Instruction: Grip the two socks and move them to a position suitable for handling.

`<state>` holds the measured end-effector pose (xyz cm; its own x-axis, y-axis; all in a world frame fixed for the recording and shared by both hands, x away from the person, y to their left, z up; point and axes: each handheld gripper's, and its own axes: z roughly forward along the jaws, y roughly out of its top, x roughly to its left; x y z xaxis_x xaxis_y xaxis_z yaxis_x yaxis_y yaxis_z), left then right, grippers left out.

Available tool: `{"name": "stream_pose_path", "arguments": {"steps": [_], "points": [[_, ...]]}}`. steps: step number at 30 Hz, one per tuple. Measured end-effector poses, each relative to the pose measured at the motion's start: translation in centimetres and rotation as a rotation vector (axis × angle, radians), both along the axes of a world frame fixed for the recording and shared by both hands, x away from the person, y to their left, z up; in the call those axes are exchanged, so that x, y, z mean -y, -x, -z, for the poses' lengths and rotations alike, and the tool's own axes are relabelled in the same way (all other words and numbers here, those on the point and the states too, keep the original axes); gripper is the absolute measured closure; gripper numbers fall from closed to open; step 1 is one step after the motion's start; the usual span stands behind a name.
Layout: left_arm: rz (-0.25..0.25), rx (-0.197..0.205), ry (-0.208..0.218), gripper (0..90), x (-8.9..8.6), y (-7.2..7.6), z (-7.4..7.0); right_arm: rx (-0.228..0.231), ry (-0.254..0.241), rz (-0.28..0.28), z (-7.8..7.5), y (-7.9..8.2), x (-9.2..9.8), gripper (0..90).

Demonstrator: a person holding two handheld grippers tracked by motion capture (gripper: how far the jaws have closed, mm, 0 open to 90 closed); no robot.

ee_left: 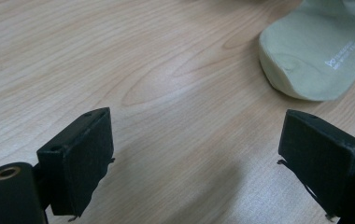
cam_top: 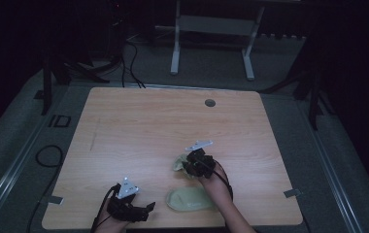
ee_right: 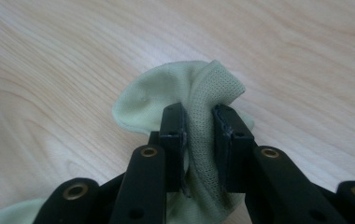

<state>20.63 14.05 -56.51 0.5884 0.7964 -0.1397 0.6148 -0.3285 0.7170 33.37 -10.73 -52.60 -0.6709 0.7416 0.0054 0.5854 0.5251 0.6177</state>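
Observation:
Two pale green socks are on the wooden table (cam_top: 139, 121). One sock (cam_top: 190, 199) lies flat near the front edge, and its toe end (ee_left: 312, 60) lies ahead and to the right in the left gripper view. The other sock (ee_right: 185, 100) is bunched up, with my right gripper (ee_right: 199, 135) shut on a fold of it. In the high view that right gripper (cam_top: 192, 165) sits at mid-table with the bunched sock (cam_top: 178, 163) at its left side. My left gripper (cam_top: 146, 209) rests low at the front left, jaws wide apart, its pads (ee_left: 80, 161) empty over bare wood.
A round grommet (cam_top: 210, 103) sits near the table's far edge. Behind the table stands a white desk frame (cam_top: 211, 43), with cables (cam_top: 129, 63) on the grey floor. The room around is dark.

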Motion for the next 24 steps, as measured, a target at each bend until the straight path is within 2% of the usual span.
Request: {"name": "stream_pose_path", "arguments": {"steps": [3,6,9,10,11,13,15,17,18,20,22,24], "points": [[0.005,-0.002,0.000,11.5,-0.1,0.0,0.1,0.007,0.042,0.017,1.1,-0.5,-0.9,74.1],[0.005,-0.003,0.003,12.7,-0.3,-0.1,0.1,0.000,0.060,0.032,1.9,-0.9,-1.1,72.9],[0.013,-0.003,0.003,14.1,-0.3,-0.3,-0.1,-0.007,0.051,0.029,2.3,-0.9,-1.3,65.7],[0.016,-0.007,0.005,14.1,-0.3,-0.5,-0.1,-0.034,0.032,0.006,2.0,-1.0,-1.2,53.2],[0.023,-0.012,0.007,14.1,-0.2,-0.7,-0.1,-0.034,0.032,0.006,2.0,-1.0,-1.2,53.2],[0.033,-0.020,0.019,14.7,-0.1,-1.3,-0.4,-0.033,0.021,-0.011,1.3,-0.9,-1.0,47.6],[0.047,-0.026,0.031,15.0,0.0,-2.0,-0.8,-0.035,-0.007,-0.024,0.1,-1.0,-0.5,41.1],[0.071,-0.012,0.028,17.6,0.3,-2.9,-1.4,-0.011,-0.013,-0.025,-1.2,-1.0,0.0,37.3],[0.069,-0.002,0.023,17.8,0.4,-3.4,-1.7,-0.002,-0.018,-0.029,-1.8,-1.1,0.3,36.8],[0.073,0.018,0.027,24.9,0.8,-4.6,-2.3,0.007,-0.016,-0.041,-2.9,-1.2,0.9,37.5],[0.077,0.019,0.036,27.4,1.4,-5.9,-2.8,0.006,-0.015,-0.056,-3.4,-1.4,1.3,46.0],[0.081,0.029,0.030,34.3,2.1,-7.2,-3.1,0.002,-0.008,-0.061,-3.4,-1.5,1.7,56.0]]}}
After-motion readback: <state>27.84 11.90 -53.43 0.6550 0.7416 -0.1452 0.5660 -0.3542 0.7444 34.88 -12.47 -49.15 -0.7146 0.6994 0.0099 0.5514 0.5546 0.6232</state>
